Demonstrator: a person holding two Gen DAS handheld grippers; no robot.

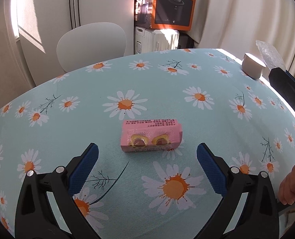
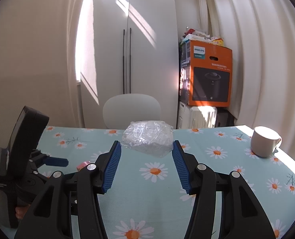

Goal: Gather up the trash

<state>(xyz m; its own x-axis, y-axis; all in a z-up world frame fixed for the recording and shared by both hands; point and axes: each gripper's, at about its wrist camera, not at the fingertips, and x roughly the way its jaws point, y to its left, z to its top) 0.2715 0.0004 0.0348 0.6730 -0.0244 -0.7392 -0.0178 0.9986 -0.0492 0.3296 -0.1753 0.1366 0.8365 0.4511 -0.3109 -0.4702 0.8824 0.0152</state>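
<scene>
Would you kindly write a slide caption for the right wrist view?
Right gripper holds a crumpled clear plastic wad above the daisy tablecloth, white mug at right.

box (image 1: 151,137) on table (image 1: 187,115) | cup (image 1: 253,65) far right | chair (image 1: 91,43) behind

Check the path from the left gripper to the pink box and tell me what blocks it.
Nothing visible does. The left gripper is open, and the pink box lies just ahead of its fingertips with only bare tablecloth between. The white mug stands far off at the table's edge, and the right gripper holds crumpled plastic aside.
</scene>
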